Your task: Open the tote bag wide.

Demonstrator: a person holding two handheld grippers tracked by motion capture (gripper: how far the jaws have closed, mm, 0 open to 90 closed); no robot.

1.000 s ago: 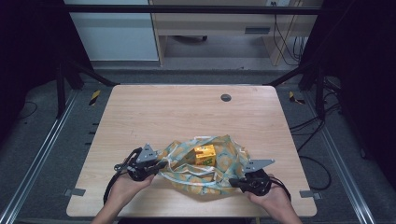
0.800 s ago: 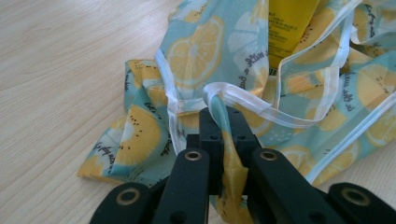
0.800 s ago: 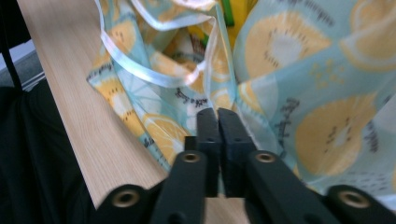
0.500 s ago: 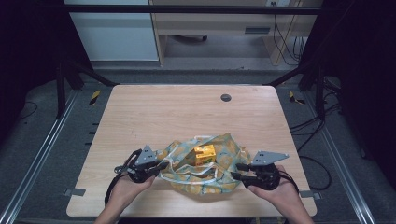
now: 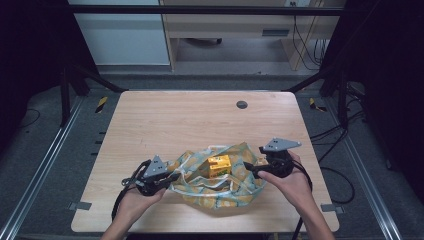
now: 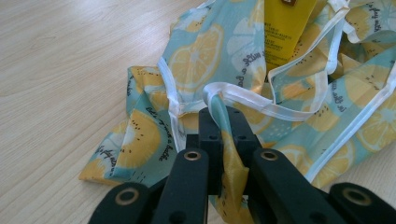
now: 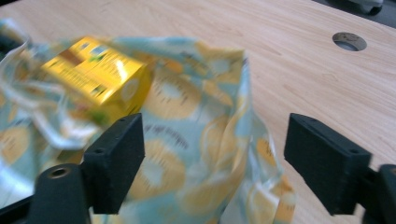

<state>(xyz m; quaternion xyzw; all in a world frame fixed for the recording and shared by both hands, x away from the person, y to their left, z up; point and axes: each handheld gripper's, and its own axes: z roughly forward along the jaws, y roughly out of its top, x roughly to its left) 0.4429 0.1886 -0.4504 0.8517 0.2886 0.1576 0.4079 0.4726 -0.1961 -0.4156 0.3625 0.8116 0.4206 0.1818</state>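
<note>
High view: a person is sitting at the six o'clock edge of a pale wooden table [image 5: 165, 120], holding a two-jaw gripper in each hand. Between the hands, a crumpled fabric bag [image 5: 220, 187] printed with lemon slices on pale blue is lying near that edge, its long axis running from nine o'clock to three o'clock across the table. A yellow box [image 5: 219, 165] is sitting in the bag's open mouth, at the bag's twelve o'clock side.

The left gripper [image 5: 172, 177] is at the bag's nine o'clock end, pointing toward three o'clock. In the left gripper view, its jaws are pressing together on a fold of the bag [image 6: 233, 168] just below the white trim, and the yellow box [image 6: 285, 28] is standing beyond, toward twelve o'clock.

The right gripper [image 5: 250, 171] is at the bag's three o'clock end, pointing toward nine o'clock. Its jaws have just been opening and are now standing wide apart. In the right gripper view, blurred bag cloth [image 7: 210, 135] is rising between the jaws without either pad pressing on it, and the box [image 7: 95, 70] is lying tilted at ten o'clock. A round hole [image 7: 349, 41] in the tabletop is showing at two o'clock.
</note>
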